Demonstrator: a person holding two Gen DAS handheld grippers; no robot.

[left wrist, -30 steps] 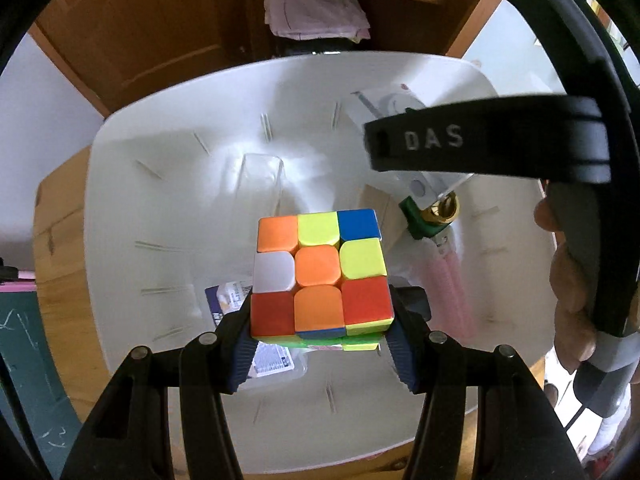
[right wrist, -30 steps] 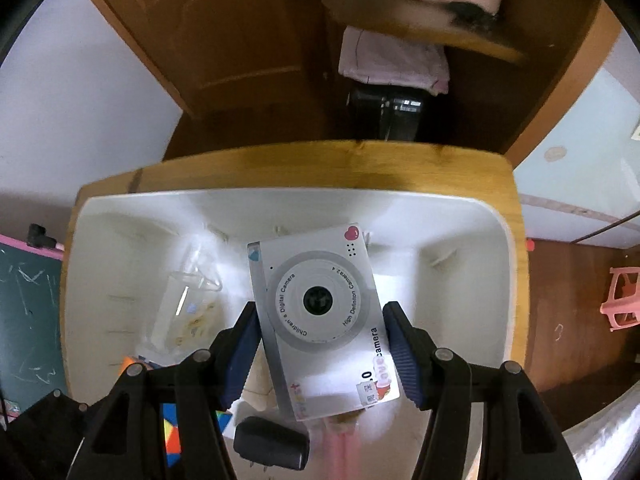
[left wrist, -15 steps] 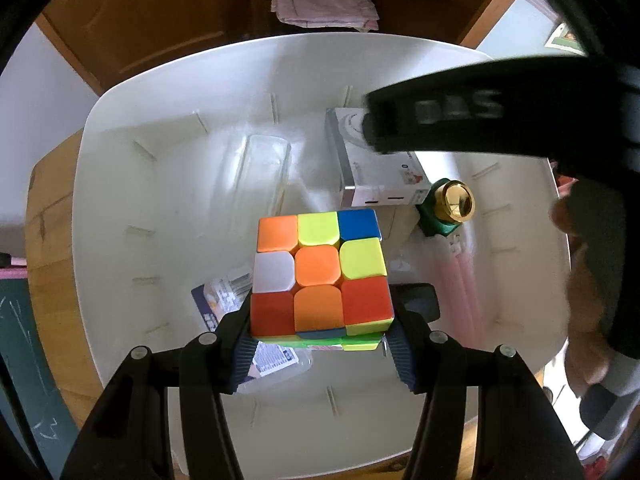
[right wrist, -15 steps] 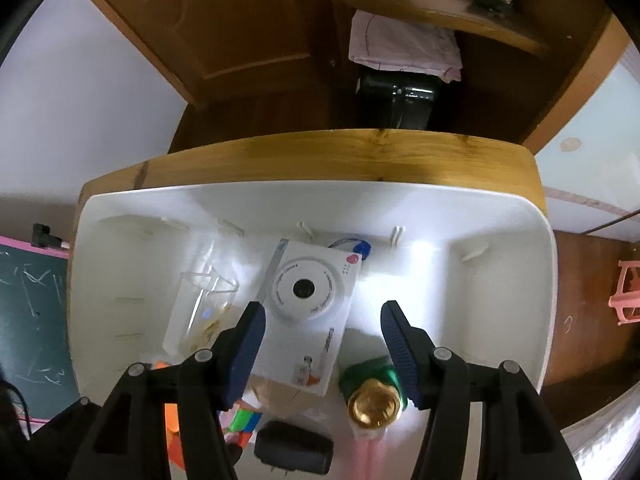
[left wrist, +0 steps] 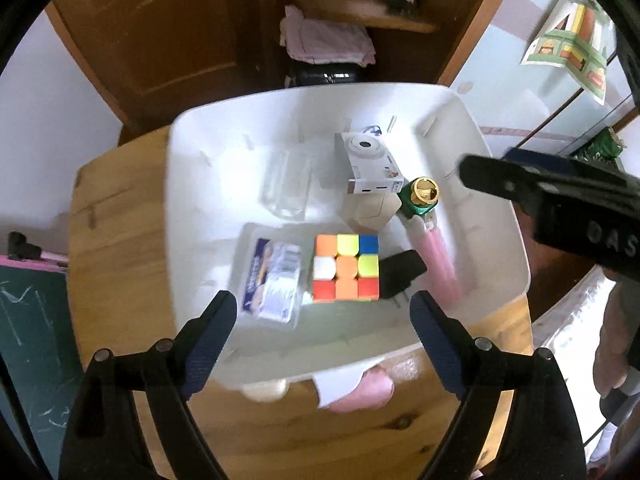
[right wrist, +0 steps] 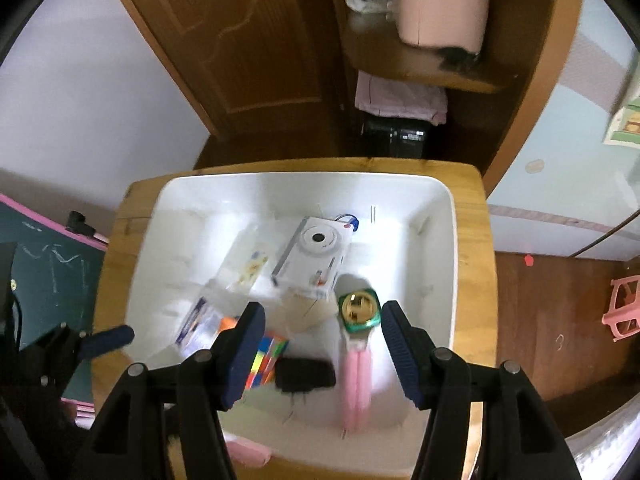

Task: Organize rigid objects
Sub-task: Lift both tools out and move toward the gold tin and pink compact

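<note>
The left hand-held gripper [left wrist: 322, 320] has just been opening its jaws, and now they stand wide with nothing between them. The puzzle cube [left wrist: 346, 267] sits just ahead of its tips, down on the floor of the white bin [left wrist: 496, 184]. It looks like the cube was put there so it stays with the other hard things.

The right hand-held gripper [right wrist: 322, 344] is partly open and holds nothing too. The white toy camera [right wrist: 314, 258] lies ahead of it, farther in, flat on its back with the lens up. One corner of it rests on a tan block [right wrist: 298, 312], so it tilts a little.

Just ahead of the right jaw of that gripper is a pink bottle with a green collar and gold cap [right wrist: 357, 309]. It lies on its side, so it cannot tip over. A black plug [right wrist: 306, 374] lies between the right gripper's jaws, lower down, right beside the cube. To the left of the cube is a clear box with a blue and white label [left wrist: 274, 280], and beyond that an empty clear case [left wrist: 286, 184].

The bin stands on a wooden counter [left wrist: 120, 240]. Some pink and white things [left wrist: 360, 392] are still out on the counter, near the bin's close edge. They are blurry, so I cannot tell what they are. I think they may be next.
</note>
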